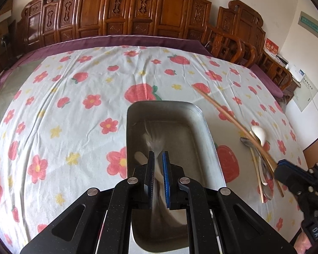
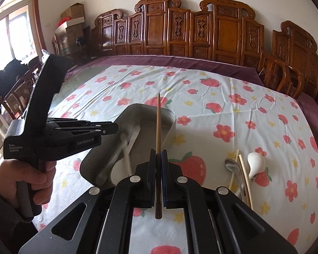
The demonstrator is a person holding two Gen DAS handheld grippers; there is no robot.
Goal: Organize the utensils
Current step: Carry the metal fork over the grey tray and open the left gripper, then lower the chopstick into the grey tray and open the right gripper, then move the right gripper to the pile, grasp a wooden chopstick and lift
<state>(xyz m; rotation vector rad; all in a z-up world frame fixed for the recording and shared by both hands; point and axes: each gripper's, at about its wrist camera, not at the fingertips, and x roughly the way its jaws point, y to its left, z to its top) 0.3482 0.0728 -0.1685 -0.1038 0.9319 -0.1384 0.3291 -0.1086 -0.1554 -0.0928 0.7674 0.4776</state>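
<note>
R gripper is clamping a chopstick btwn its pads, jaws nearly together on the shaft. The stick's long axis is running straight fwd along the fingers: dark butt end poking back under the jaws, thin tip pointing away and reaching over the tray in the R wrist view. The tray is lying ahead and slightly L of this gripper, its long side angled away to the upper R. That's the relation the next move is hanging on, I judge: stick already roughly in line w/ the tray's length, so it prob needs carrying fwd-left and lowering, not much turning.

L gripper is hovering right over the tray, nearer to it than the R one. Jaws are standing a little apart w/ a blurred, streaky metal utensil btwn them; whether they're gripping or letting go I can't tell, too smeared. A white spoon is lying in the tray beside it.

Farther R on the cloth, the remaining pile: a steel spoon, a pale chopstick, a white ladle, touching or just beside each other, well apart from the tray.
</note>
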